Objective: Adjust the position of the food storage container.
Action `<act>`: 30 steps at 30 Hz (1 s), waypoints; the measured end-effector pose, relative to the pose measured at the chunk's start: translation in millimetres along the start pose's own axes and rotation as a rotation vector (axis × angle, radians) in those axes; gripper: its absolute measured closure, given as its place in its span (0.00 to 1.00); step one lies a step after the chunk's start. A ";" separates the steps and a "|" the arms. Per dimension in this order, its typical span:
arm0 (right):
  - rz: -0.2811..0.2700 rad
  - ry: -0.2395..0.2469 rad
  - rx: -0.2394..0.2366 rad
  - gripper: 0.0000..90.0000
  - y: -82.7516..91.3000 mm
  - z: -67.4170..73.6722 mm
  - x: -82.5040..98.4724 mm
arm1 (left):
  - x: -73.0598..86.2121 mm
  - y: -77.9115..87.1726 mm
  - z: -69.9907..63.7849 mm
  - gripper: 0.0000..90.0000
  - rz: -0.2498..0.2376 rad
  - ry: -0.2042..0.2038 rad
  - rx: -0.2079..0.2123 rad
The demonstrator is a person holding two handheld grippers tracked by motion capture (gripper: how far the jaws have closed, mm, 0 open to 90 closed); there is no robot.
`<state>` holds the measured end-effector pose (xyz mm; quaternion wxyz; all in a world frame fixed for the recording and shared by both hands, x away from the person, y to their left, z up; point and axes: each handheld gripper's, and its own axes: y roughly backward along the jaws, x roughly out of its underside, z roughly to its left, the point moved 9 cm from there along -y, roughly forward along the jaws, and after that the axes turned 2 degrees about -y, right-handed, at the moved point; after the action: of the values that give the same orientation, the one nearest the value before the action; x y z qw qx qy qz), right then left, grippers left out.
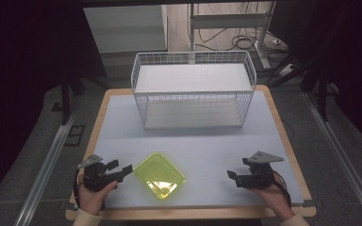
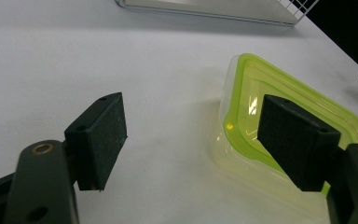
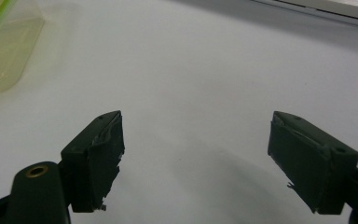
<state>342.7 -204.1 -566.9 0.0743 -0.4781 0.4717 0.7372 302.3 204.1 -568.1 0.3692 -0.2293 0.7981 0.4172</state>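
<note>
Grippers rest at the near edge – left gripper (image 1: 122,171) beside the yellow-green container (image 1: 159,175), right gripper (image 1: 232,176) well apart – both gaping empty, likely poised to reach.

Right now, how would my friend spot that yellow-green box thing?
Start at the big white wire basket at the back of the white table. Come toward the near edge, beside the left claw. There lies a shallow see-through yellow-green plastic container, the one brightly coloured thing on the table.

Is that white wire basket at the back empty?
Empty: the wire basket shows bare white shelves; the yellow-green lidded container sits outside it.
</note>
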 end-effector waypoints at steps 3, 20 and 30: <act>-0.004 0.002 0.002 0.21 1.0 -0.6 0.2 | -0.7 -0.3 0.1 0.26 -0.003 0.000 -0.001; -0.028 0.002 0.019 0.26 6.6 -3.1 -2.7 | -3.2 4.4 2.3 0.35 -0.014 0.010 -0.012; -0.022 0.003 0.017 0.26 5.8 -2.5 -1.8 | -4.5 7.7 1.6 0.65 -0.017 -0.006 0.006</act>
<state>342.0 -208.5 -562.1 0.0855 -0.4838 0.4728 0.7315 300.6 210.0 -561.4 0.3758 -0.2335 0.7965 0.4122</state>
